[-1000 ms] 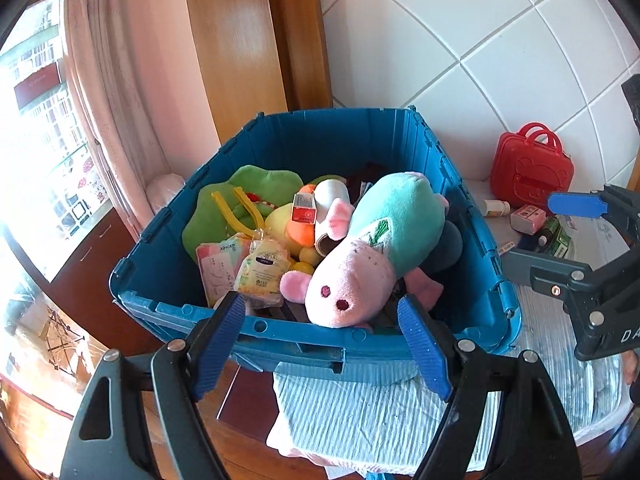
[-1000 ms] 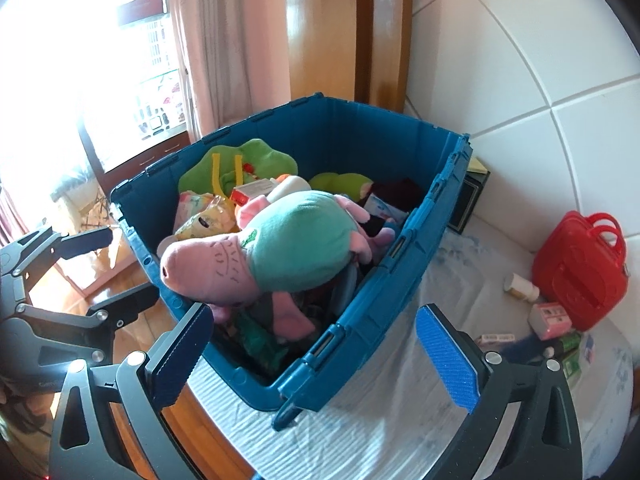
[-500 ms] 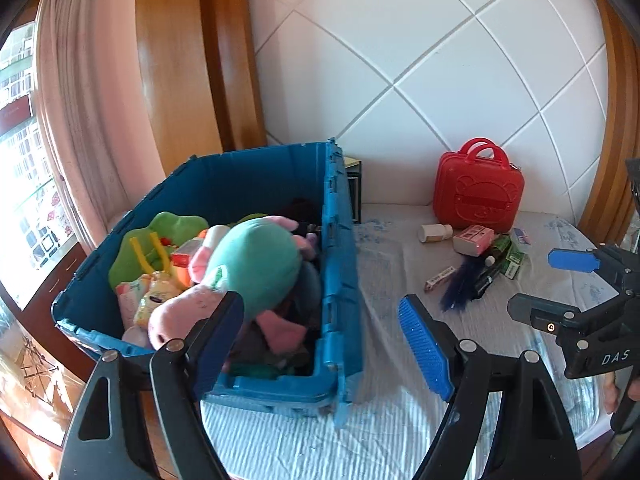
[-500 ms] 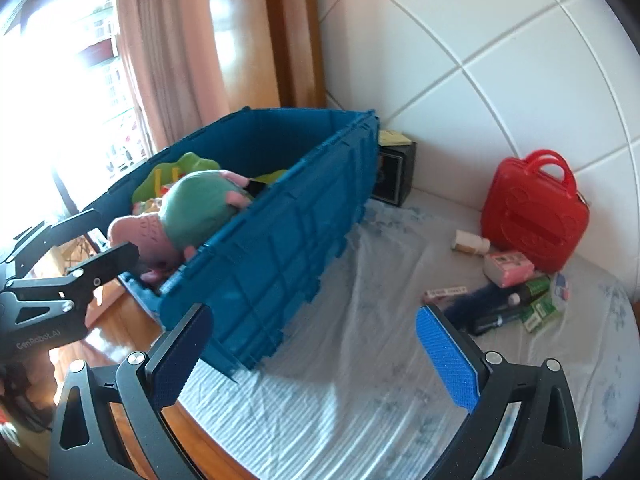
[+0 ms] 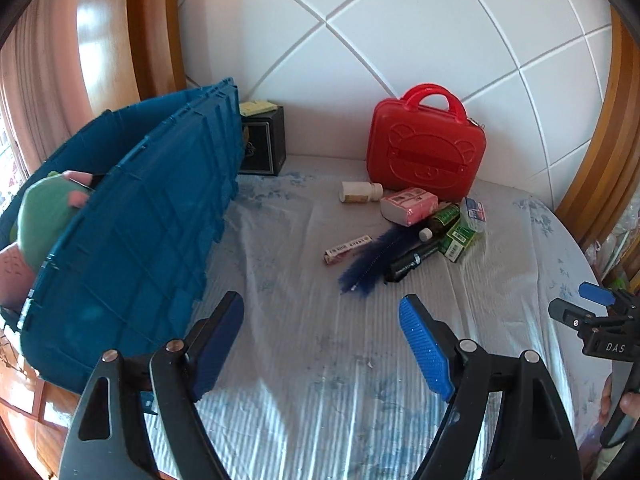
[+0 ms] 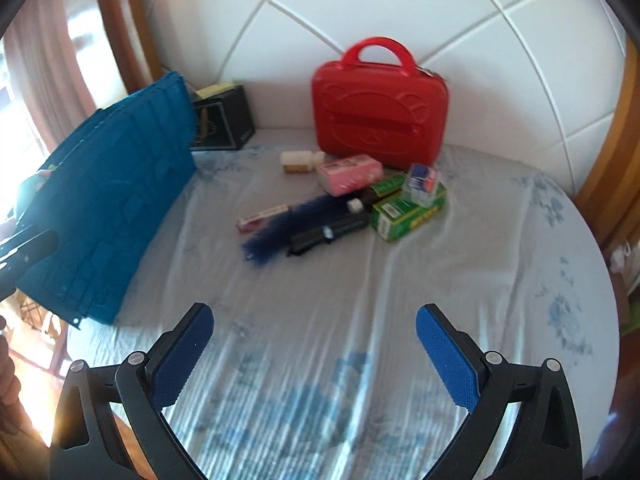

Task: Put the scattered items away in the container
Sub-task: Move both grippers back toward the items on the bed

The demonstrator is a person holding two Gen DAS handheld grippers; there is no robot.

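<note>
A blue crate (image 5: pixel 132 232) stands at the left, a plush pig (image 5: pixel 44 216) inside it; it also shows in the right wrist view (image 6: pixel 108 208). A red case (image 5: pixel 424 148) (image 6: pixel 378 104) stands by the wall. In front of it lie a white bottle (image 5: pixel 360 192), a pink packet (image 5: pixel 408 206), green boxes (image 6: pixel 408 208), a blue feather (image 5: pixel 372 260), a black flashlight (image 5: pixel 412 262) and a small pink stick box (image 5: pixel 346 249). My left gripper (image 5: pixel 322 340) and my right gripper (image 6: pixel 314 350) are open and empty, above the cloth short of the items.
A black box (image 5: pixel 262 146) stands behind the crate by the white padded wall. The round table has a pale striped cloth (image 5: pixel 320 380). Wooden frames rise at left and right. My right gripper's tip shows at the left wrist view's right edge (image 5: pixel 596 312).
Both grippers have swung right, away from the crate, and now face the scattered items and red case. Both stay open and empty.
</note>
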